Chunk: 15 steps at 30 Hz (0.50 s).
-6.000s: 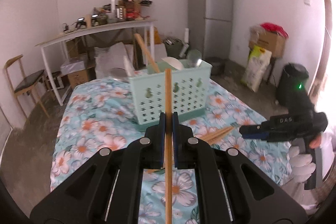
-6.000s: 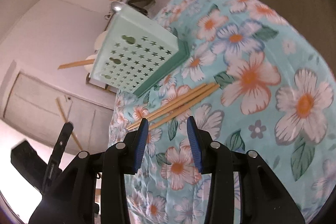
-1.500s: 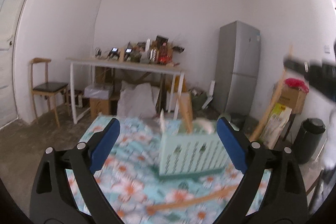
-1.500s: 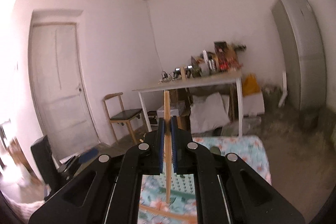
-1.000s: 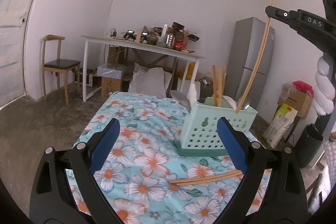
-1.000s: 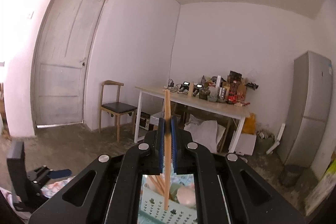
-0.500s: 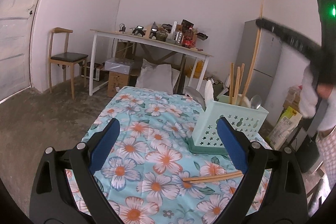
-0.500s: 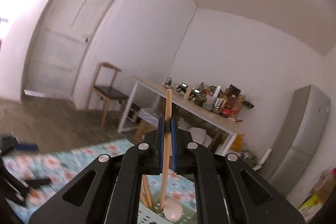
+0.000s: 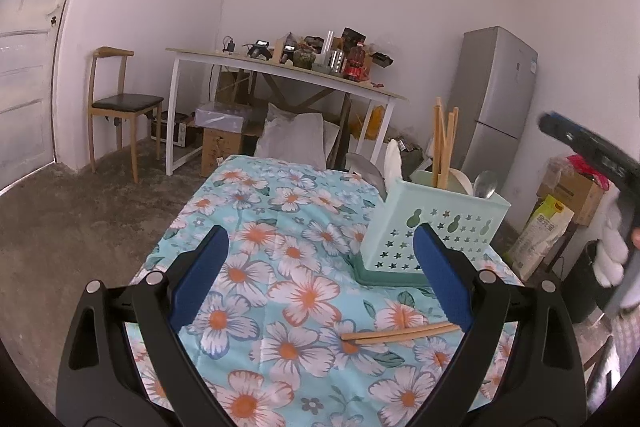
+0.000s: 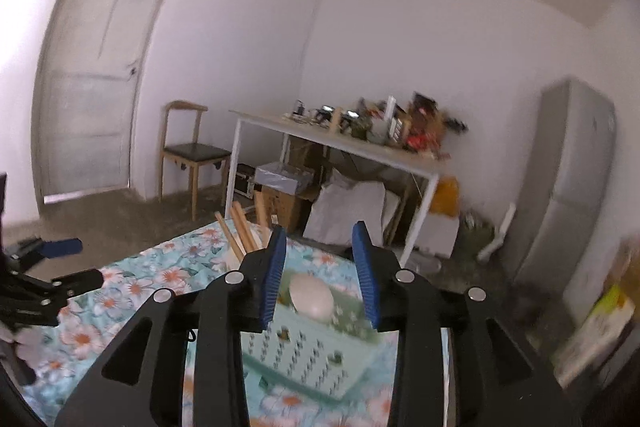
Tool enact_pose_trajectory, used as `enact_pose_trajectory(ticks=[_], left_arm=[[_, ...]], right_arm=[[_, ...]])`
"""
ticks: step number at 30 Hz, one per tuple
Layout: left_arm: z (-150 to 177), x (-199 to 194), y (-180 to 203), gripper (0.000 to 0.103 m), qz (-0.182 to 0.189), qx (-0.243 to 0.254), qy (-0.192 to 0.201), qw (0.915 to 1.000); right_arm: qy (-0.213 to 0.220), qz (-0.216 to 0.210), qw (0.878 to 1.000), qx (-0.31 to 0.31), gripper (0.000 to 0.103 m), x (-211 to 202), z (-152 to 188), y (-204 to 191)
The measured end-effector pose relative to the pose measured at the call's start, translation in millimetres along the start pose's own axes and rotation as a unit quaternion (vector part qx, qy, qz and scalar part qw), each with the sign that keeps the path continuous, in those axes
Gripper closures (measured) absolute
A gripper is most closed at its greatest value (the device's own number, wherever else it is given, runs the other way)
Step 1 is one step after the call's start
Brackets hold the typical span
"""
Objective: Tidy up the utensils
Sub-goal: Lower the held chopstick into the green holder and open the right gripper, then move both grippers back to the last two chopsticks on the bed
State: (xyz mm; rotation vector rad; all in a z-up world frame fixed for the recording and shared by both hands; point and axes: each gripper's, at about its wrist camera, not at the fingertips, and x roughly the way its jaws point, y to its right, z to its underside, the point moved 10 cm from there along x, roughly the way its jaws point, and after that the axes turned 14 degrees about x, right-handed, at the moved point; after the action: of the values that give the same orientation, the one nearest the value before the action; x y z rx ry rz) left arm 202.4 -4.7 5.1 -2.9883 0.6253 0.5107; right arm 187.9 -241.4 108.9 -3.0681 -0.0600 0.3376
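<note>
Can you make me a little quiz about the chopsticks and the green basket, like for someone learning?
1. True or false: the right gripper is holding a chopstick.
2. Where do the loose chopsticks lie? A in the basket, B on the flowered cloth, C on the chair.
3. Fill in: the left gripper holds ____.

Key: 1 false, it has just been opening with nothing between its pads; 2 B; 3 nothing.

Mint-green star-perforated basket, turquoise floral tablecloth, tan wooden chopsticks, grey fridge
</note>
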Motion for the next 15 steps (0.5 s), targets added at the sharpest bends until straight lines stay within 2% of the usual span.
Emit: enact_pose_trajectory(ticks=[3, 9, 15], left_arm=[[0.9, 0.1, 5.7, 0.013, 0.004, 0.003, -0.002, 1.0], [9.9, 4.5, 18.7, 0.013, 0.008, 0.022, -0.03, 0.9993], [21.7, 6.9, 26.1, 0.013, 0.007, 0.045, -0.059, 0.9972]], right_arm=[[-0.022, 0.011, 0.999, 0.04, 0.068, -9.1, 14.0, 21.1], [-0.084, 0.044, 0.988, 0.124, 0.068, -19.4, 71.1, 52.2], [-0.165, 0.041, 0.958, 0.232, 0.068, -16.6, 134.3, 64.1]])
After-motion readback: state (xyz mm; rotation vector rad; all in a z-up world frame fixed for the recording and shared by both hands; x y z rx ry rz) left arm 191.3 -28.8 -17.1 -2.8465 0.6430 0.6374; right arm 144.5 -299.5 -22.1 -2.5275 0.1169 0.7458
